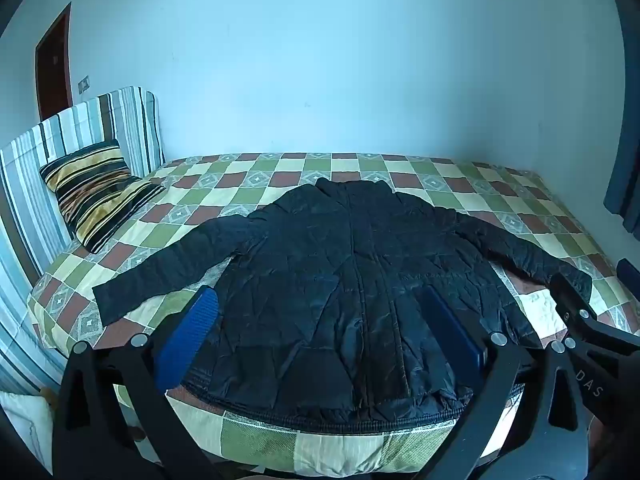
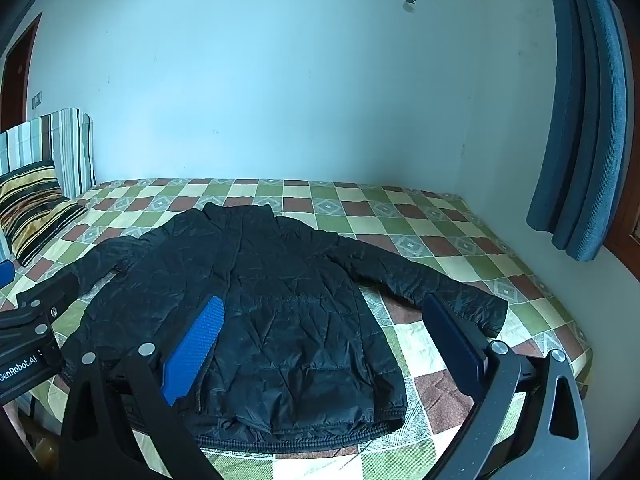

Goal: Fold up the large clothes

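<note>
Black quilted jacket (image 1: 352,288) lies spread flat on the checked bed (image 1: 248,184), sleeves out. Left tongs (image 1: 324,332) and right tongs (image 2: 320,344) hover released, empty. Folding looks unstarted; next, probably grasp a sleeve.

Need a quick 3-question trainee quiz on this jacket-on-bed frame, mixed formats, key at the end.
1. True or false: the black jacket lies spread flat on the checkered bedspread with both sleeves out.
2. Where is the striped pillow? A) at the head of the bed, left of the jacket B) on top of the jacket C) on the floor
3. Fill in: both the left tongs and the right tongs are ____ and hold nothing.

Key: 1 true; 2 A; 3 open
</note>
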A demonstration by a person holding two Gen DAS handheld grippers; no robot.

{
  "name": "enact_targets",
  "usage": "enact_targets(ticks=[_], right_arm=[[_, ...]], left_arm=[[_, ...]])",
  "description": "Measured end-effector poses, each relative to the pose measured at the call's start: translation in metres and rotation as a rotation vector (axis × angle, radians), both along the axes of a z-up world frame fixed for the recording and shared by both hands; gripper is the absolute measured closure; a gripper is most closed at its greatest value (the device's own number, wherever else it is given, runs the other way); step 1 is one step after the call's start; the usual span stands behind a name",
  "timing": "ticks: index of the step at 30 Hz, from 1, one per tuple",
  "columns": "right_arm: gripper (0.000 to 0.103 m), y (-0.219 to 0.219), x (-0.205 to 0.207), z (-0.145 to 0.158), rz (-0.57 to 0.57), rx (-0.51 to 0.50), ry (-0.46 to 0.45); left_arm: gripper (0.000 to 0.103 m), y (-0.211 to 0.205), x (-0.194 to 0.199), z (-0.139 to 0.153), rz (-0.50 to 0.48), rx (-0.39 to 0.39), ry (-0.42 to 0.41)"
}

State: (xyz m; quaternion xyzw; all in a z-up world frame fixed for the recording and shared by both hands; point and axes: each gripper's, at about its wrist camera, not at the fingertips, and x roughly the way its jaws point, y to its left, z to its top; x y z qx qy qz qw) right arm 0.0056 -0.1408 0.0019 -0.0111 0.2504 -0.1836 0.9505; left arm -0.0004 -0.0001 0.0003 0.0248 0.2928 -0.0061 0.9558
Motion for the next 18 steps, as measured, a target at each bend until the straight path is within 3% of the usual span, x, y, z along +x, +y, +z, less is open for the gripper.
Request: enact_targets(ticks=[18], right_arm=[[0.004, 0.003, -0.01, 0.007, -0.002, -0.016, -0.016]], left_arm=[[0.002, -0.001, -0.004, 0.017, -0.001, -0.006, -0.019]])
